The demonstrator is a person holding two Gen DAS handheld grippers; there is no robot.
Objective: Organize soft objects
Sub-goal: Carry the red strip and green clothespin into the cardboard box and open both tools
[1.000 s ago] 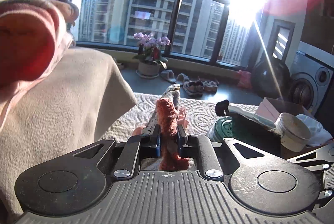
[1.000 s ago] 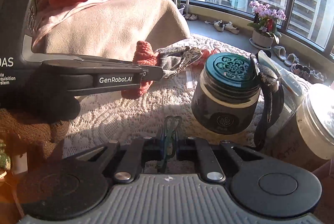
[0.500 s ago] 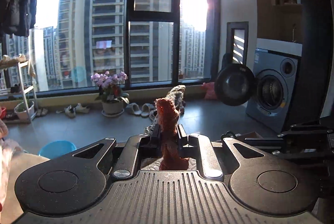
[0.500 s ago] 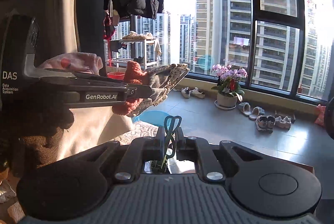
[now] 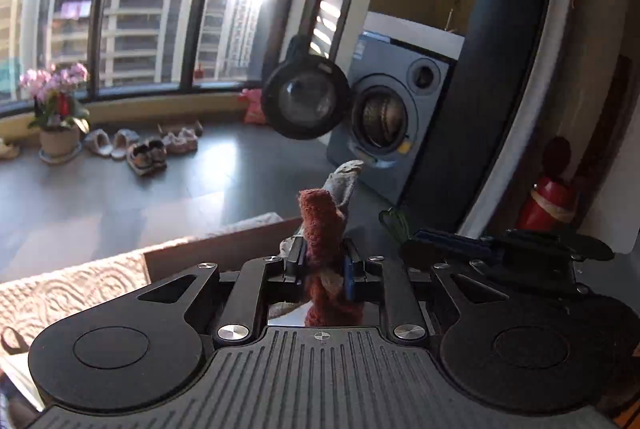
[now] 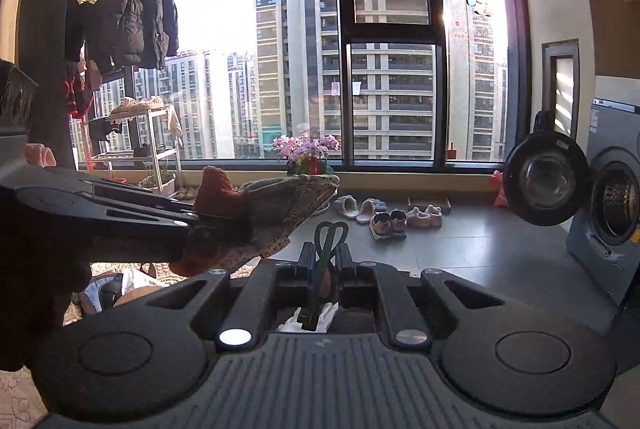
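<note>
- My left claw (image 5: 325,265) is clamped on one rust-red knitted cloth bundled with a grey patterned fabric (image 5: 322,225); the bundle sits right between the fingers, its long axis running forward along them, tip pointing toward the grey front-loading washing machine (image 5: 390,113).
- From my right wrist view, that same bundle (image 6: 260,209) juts rightward out of the left claw (image 6: 208,229), held in the air.
- My right claw (image 6: 322,261) is closed on one thin green looped clip (image 6: 326,253), standing upright between the fingers.
- One washer door (image 6: 546,179) hangs open.
</note>
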